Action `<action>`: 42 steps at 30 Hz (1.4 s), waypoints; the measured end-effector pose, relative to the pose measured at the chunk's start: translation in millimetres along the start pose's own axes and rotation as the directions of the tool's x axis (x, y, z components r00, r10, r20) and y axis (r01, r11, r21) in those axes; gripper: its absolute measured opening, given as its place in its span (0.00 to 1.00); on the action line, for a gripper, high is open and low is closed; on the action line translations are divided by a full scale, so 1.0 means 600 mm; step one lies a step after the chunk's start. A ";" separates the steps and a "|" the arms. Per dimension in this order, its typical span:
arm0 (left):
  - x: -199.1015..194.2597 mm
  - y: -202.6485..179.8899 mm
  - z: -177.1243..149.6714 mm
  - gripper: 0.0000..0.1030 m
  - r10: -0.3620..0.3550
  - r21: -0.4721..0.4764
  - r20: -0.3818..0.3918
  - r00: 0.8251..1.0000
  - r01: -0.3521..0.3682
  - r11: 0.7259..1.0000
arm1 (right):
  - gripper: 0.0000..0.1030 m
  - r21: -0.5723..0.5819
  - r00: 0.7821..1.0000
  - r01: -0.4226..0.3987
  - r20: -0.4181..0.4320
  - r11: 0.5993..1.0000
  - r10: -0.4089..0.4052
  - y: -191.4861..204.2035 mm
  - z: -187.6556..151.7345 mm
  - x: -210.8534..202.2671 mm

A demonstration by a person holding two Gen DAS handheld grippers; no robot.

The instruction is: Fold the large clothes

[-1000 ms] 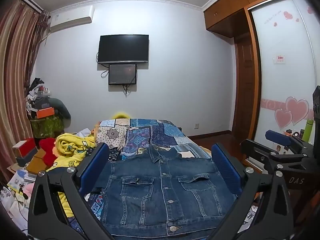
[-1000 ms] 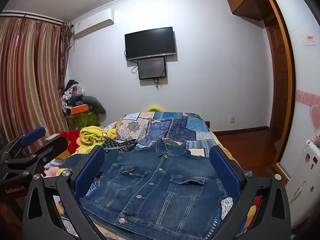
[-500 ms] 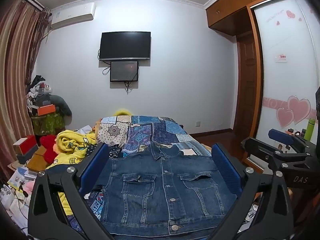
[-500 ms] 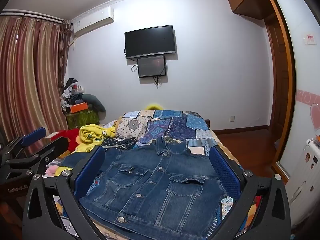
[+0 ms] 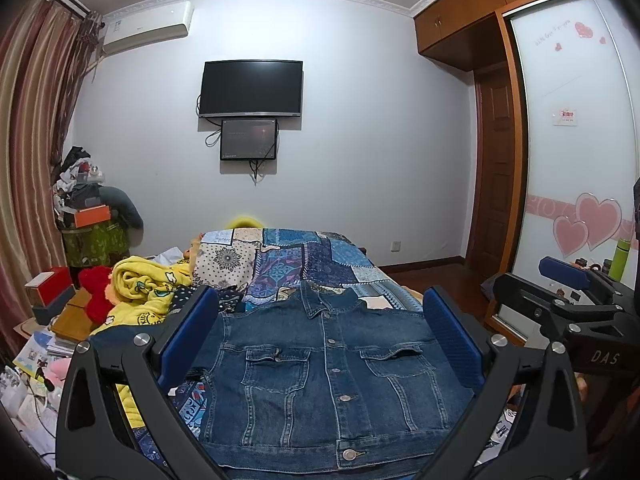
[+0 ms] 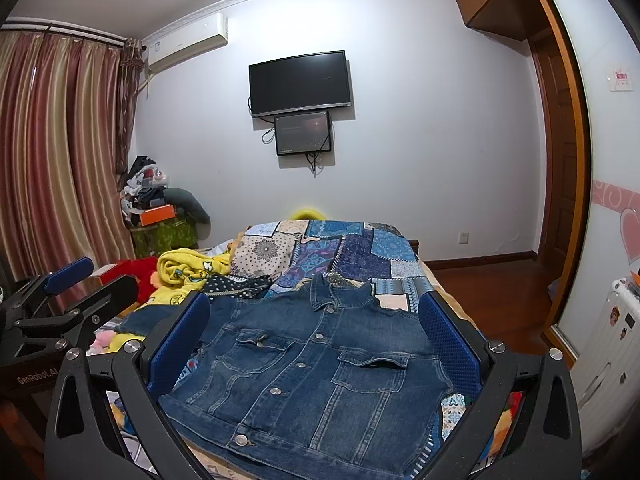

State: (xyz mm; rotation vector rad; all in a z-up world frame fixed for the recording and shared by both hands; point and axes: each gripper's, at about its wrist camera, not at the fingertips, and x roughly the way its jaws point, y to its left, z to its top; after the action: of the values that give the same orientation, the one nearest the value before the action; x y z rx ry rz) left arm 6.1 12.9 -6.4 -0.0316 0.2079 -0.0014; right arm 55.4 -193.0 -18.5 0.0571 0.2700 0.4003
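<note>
A blue denim jacket (image 5: 320, 376) lies flat, front up and buttoned, on the patchwork bedspread (image 5: 296, 256); it also shows in the right wrist view (image 6: 316, 364). One sleeve (image 6: 140, 320) sticks out to the left. My left gripper (image 5: 320, 324) is open and empty, held above the near end of the jacket. My right gripper (image 6: 316, 320) is open and empty, also above the jacket. Each gripper shows in the other's view: the right one (image 5: 568, 280) at the right, the left one (image 6: 68, 276) at the left.
A yellow blanket (image 5: 148, 292) and red plush (image 5: 94, 292) lie left of the jacket. Boxes and papers (image 5: 44, 320) pile beside the bed on the left. A wardrobe (image 5: 572, 160) stands at the right, a TV (image 5: 252, 88) on the far wall.
Both grippers have tilted up slightly, so the jacket sits a little lower in each view. The jacket has not moved and both grippers stay open.
</note>
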 end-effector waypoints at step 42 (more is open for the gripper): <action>0.018 0.009 -0.003 1.00 0.006 0.002 -0.019 1.000 -0.005 1.000 | 1.00 -0.001 1.000 0.000 -0.016 1.000 0.000 0.003 0.001 0.007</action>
State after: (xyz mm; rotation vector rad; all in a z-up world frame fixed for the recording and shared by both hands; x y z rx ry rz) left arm 16.3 18.4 -10.7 -0.0295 0.2270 0.0036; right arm 58.7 -189.6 -18.7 0.0527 0.2856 0.4008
